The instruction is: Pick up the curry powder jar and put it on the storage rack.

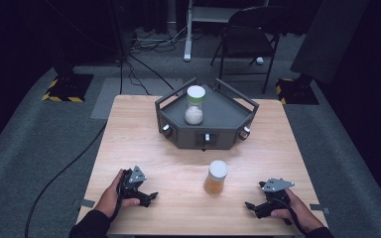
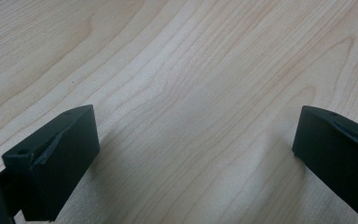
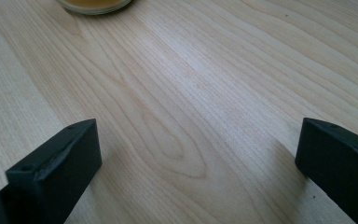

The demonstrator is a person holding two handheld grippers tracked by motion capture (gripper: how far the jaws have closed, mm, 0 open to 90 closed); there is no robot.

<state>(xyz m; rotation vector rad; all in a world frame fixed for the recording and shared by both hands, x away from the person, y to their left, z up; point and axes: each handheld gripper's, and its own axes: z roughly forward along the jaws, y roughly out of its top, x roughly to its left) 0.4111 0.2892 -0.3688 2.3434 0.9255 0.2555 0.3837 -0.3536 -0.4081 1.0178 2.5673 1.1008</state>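
Both claws parked on the table (image 1: 129,144), nothing held: left claw (image 1: 148,197) at 7 o'clock, jaws spread wide with bare wood between them; right claw (image 1: 252,207) at 5 o'clock, jaws just as wide apart, pointing toward 10 o'clock. The nearest thing is the amber jar (image 1: 216,177), upright and standing free just below table centre, between the two claws and closer to my right one; its base (image 3: 94,5) peeks in at the top of the right gripper view. My read: clear, rigid wall, glass or hard plastic, I can't tell which, so treat it as breakable and smooth, likely slippery under hard jaws. It looks roughly two-thirds full of amber stuff, liquid or grain I can't tell, so moderate weight sitting low. The white lid (image 1: 219,168) is on; can't see whether it's tight. I'd take the body from the side, mid-height, below the lid, jaws square across the widest part, and keep it upright. The second jar (image 1: 195,105) is at 12 o'clock, standing inside the dark tray (image 1: 230,110): white lid, green band under it, white powder or grains filling about the lower third, so probably lighter. The tray has raised rails, so that one likely wants an approach from above.
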